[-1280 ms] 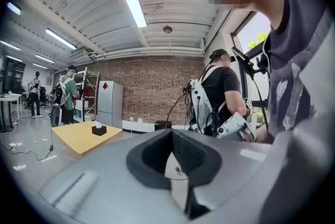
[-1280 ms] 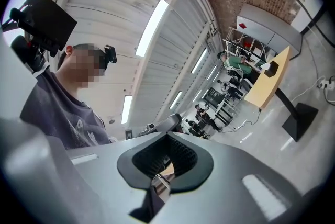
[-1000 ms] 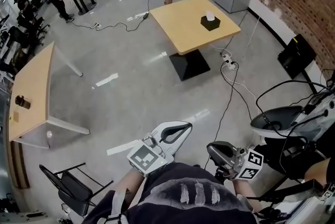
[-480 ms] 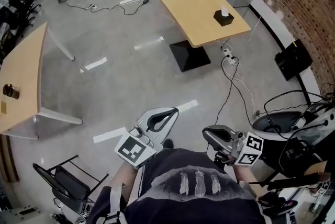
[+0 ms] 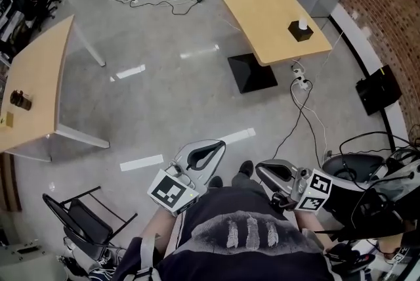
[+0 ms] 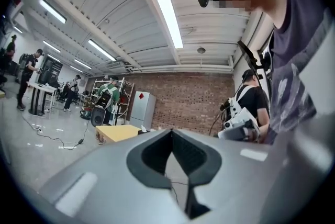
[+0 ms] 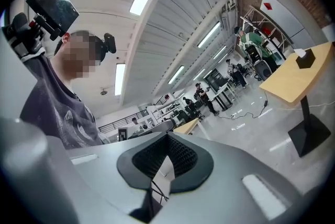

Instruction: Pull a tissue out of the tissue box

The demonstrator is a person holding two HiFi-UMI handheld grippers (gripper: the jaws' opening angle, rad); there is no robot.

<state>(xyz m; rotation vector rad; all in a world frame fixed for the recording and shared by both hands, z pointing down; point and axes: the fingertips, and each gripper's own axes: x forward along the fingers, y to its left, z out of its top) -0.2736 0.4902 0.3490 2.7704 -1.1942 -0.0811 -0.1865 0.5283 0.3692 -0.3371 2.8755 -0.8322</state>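
The tissue box [image 5: 300,31] is a small dark box, and it stands on the square wooden table [image 5: 262,20], on the half of the top far from the person and close to the edge toward the brick wall. A white tissue [image 5: 302,23] sticks upright out of the middle of the box, so I judge that the pull must go straight upward, along this standing tissue. Both grippers are well apart from the table, low at the person's body, with a wide stretch of bare floor between them and the table's black base. The left gripper [image 5: 218,146] has its jaws pressed together with nothing between them. The right gripper [image 5: 260,170] is closed and empty in the same way, as its own view shows the two dark pads meeting at the tip. From the grippers the table lies ahead and toward the right hand side. In the right gripper view the box sits at the far right border and not in front of the jaws, so this gripper does not point at it now. The right gripper is on the side of the table where the box stands, so I think it is the nearer one for the pull. It must first be carried to the table and opened before it can take the tissue.
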